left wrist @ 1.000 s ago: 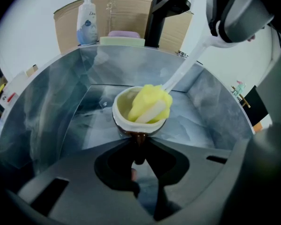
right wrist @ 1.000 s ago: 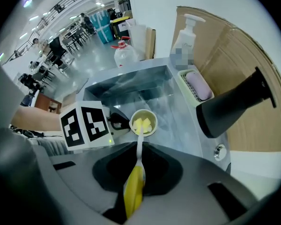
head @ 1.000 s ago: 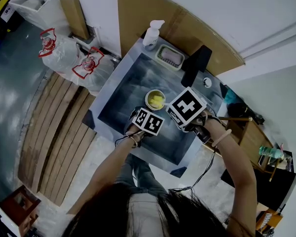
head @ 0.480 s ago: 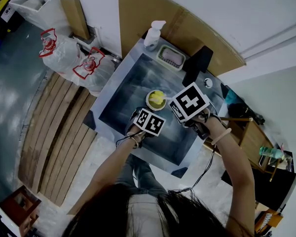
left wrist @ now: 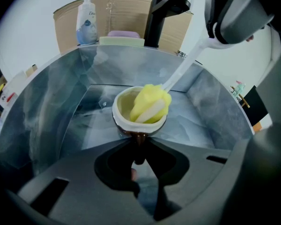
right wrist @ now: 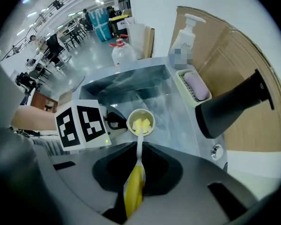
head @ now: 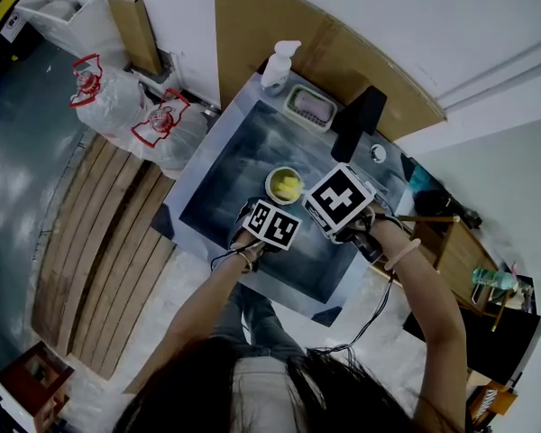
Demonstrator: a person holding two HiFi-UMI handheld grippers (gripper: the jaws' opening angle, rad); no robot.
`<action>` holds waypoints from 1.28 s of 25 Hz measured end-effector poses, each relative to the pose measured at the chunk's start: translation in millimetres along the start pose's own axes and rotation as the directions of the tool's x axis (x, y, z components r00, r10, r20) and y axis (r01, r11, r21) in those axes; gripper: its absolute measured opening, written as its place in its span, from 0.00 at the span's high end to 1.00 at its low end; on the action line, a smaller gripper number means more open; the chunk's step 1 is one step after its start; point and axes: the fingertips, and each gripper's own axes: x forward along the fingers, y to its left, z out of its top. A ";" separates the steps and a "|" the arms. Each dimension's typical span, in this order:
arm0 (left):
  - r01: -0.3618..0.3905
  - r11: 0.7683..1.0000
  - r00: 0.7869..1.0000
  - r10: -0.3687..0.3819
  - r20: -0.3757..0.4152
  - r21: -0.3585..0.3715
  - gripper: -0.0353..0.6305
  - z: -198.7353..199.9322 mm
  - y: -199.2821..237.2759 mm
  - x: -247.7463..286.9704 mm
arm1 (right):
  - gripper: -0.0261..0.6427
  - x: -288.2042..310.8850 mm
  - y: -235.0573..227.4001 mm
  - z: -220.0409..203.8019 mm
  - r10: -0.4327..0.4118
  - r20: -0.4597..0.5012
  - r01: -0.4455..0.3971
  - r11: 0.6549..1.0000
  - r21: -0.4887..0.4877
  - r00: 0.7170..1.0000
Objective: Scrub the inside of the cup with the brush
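The left gripper (left wrist: 139, 148) has its jaws drawn narrow, pinched on the brown handle of the cup (left wrist: 123, 110). The cup sits right at the jaw tips with its cream inside facing up and towards the gripper. The right gripper (right wrist: 138, 149) is clamped tight on the yellow grip of the brush (right wrist: 134, 186). The brush's white shaft runs straight out from those jaws, down into the cup ahead of them.

The brush's yellow sponge head (left wrist: 150, 103) is inside the cup, pressed to the side nearer the right gripper. Over the last second the right gripper swung a little away and came back, while the left gripper and cup kept their place. That reads as one scrubbing stroke, so the scrub is probably under way with the cup held steady. How clean the wall is cannot be told.

Beyond both grippers lies the steel sink (left wrist: 56, 111), which surrounds the cup. Past its far rim stand a black faucet (left wrist: 161, 11), a soap dish (left wrist: 122, 37) and a pump soap bottle (left wrist: 85, 20).
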 end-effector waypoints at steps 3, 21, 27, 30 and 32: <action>0.001 1.000 1.000 -0.001 0.000 0.001 0.84 0.4 -0.5 0.0 | 0.89 -1.7 3.4 3.6 0.057 0.031 -0.059 0.997 0.051 0.998; 0.002 1.000 1.000 -0.002 0.004 0.003 0.84 0.4 -0.8 -1.0 | 0.89 3.0 -5.9 0.6 -0.076 -0.005 0.076 0.997 -0.034 0.997; 0.002 1.000 1.000 -0.002 0.002 0.001 0.84 -0.1 -0.9 -0.1 | 0.89 3.1 7.8 0.7 -0.025 -0.032 0.023 0.998 -0.059 0.999; 0.003 1.000 1.000 -0.003 0.003 0.002 0.84 0.6 -1.3 -0.3 | 0.89 2.6 8.1 4.8 0.006 -0.009 -0.006 1.000 -0.018 1.000; 0.005 1.000 1.000 -0.005 0.004 0.001 0.84 0.5 -1.4 -0.4 | 0.89 3.1 8.8 6.7 0.025 0.002 -0.025 1.000 0.005 1.000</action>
